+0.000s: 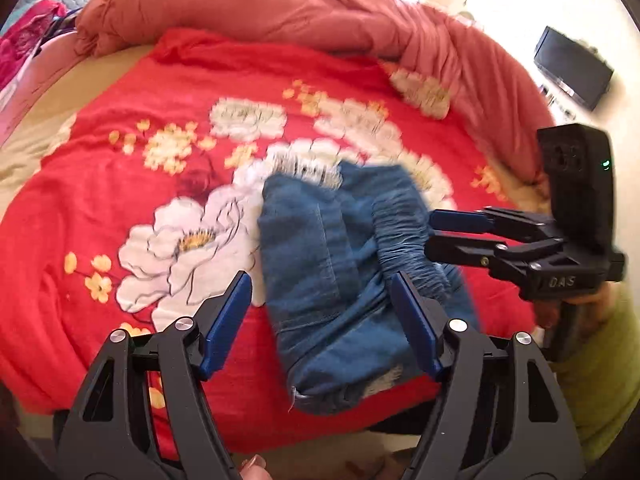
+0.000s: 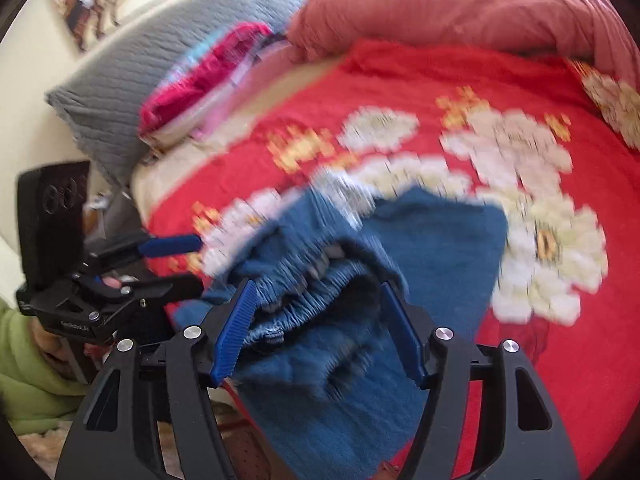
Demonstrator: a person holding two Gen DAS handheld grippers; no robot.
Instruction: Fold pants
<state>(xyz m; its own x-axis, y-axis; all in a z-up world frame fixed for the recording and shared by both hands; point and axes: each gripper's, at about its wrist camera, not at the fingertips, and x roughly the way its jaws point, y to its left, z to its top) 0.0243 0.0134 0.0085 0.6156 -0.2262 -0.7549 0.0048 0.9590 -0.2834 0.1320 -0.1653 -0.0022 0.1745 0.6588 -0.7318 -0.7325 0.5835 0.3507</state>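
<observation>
Your left tool (image 1: 320,324) is spread wide and holds nothing, hovering over the near end of the pants (image 1: 340,276), which lie as a compact blue bundle on the bed's red floral blanket (image 1: 120,184). Your right tool (image 2: 316,332) gapes just as wide over the elastic waistband, probably not touching. The folding looks nearly done; next, tidy or press. A pink duvet (image 1: 300,12) is heaped behind.
</observation>
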